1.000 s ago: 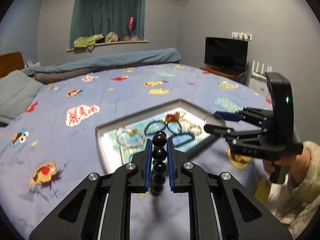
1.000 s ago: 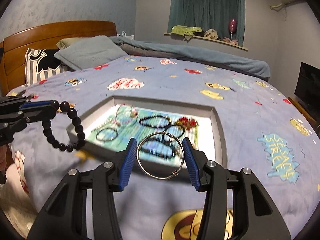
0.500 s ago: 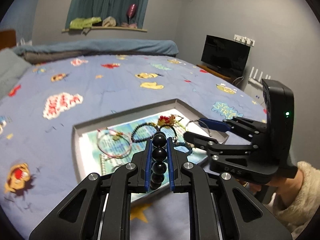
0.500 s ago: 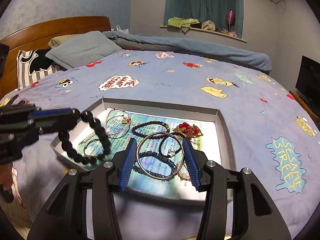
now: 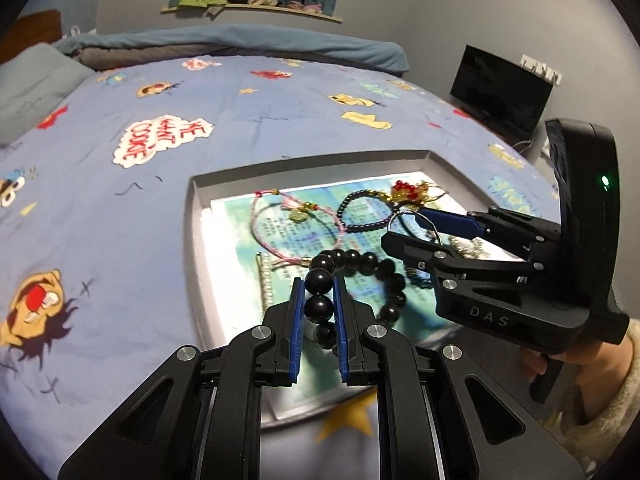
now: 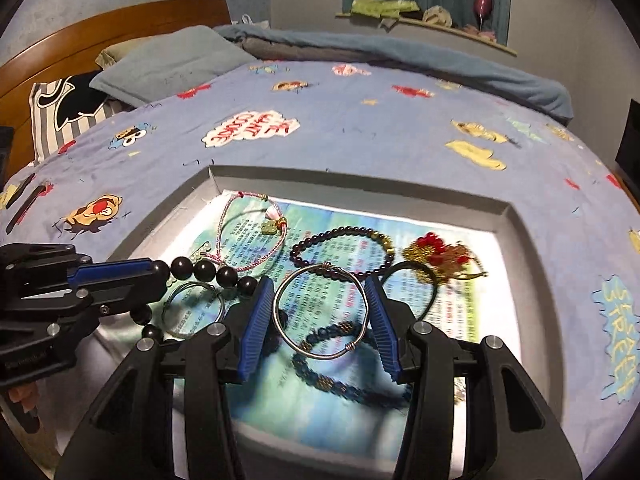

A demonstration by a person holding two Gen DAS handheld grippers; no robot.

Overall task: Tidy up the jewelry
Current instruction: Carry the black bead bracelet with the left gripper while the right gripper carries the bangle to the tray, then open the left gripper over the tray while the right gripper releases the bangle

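My left gripper (image 5: 319, 286) is shut on a black bead bracelet (image 5: 362, 261) and holds it over the near left part of the grey tray (image 5: 192, 220); the beads also show in the right wrist view (image 6: 204, 270). My right gripper (image 6: 320, 288) is shut on a silver bangle (image 6: 320, 312) and holds it over the middle of the tray (image 6: 516, 220). In the tray lie a pink cord bracelet (image 6: 250, 232), a dark purple bead bracelet (image 6: 344, 240), a red and gold ornament (image 6: 440, 254), a blue braided bracelet (image 6: 340, 376) and a thin silver ring (image 6: 192, 314).
The tray lies on a blue cartoon-print bedspread (image 5: 120, 200). Pillows (image 6: 168, 64) and a wooden headboard (image 6: 80, 36) are at the far left. A TV (image 5: 500, 96) stands by the right wall. A printed paper sheet (image 6: 460, 320) lines the tray floor.
Both grippers have moved forward and down over the tray, each still holding its bracelet. The black beads now hang just above the tray floor.
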